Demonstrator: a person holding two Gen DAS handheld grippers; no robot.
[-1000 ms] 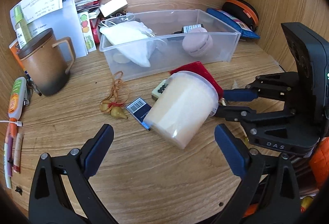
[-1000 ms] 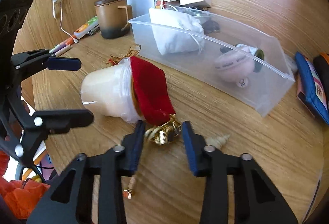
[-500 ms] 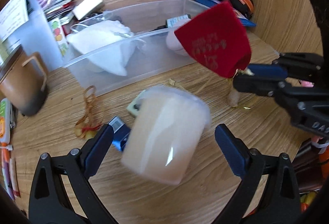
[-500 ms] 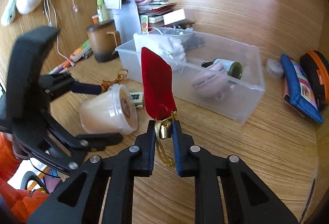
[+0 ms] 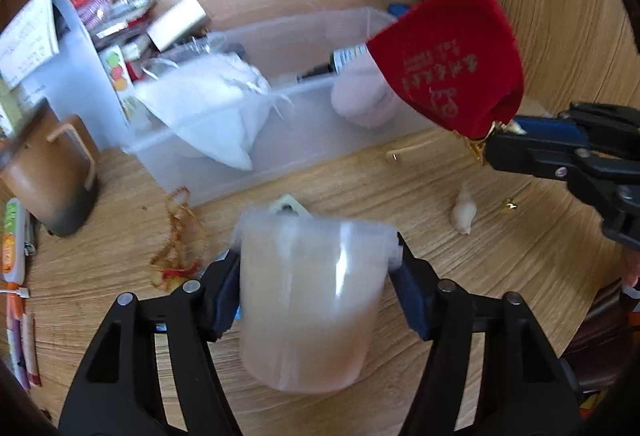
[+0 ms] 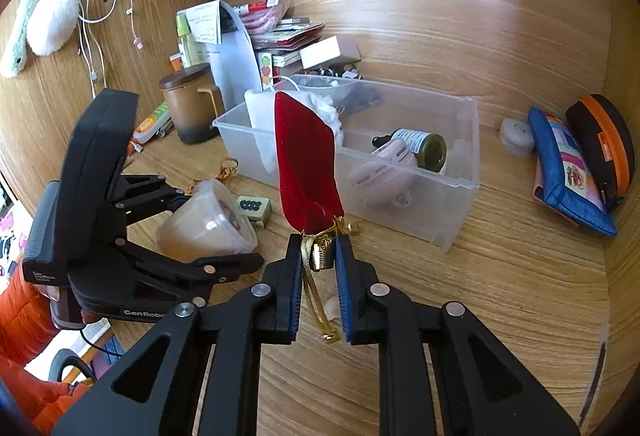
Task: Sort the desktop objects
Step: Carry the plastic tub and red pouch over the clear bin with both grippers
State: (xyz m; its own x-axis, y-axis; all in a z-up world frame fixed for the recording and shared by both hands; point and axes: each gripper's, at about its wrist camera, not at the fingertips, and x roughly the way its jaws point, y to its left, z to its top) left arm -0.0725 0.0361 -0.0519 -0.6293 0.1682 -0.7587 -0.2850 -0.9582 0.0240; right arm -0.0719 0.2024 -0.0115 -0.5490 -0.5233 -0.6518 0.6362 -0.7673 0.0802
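Clear plastic bin (image 6: 460,172) already held a white pouch (image 5: 216,108), a pink case (image 6: 380,168) and a small bottle (image 6: 424,148). Loose bits lay on the tabletop (image 6: 500,296), so sorting looked partly done. Right hand-held gripper (image 6: 319,256) was raised near the bin, pinching the red velvet pouch (image 6: 304,164) by its gold cord. Left hand-held gripper (image 5: 316,276) was low, clamping a translucent tub (image 5: 312,300).
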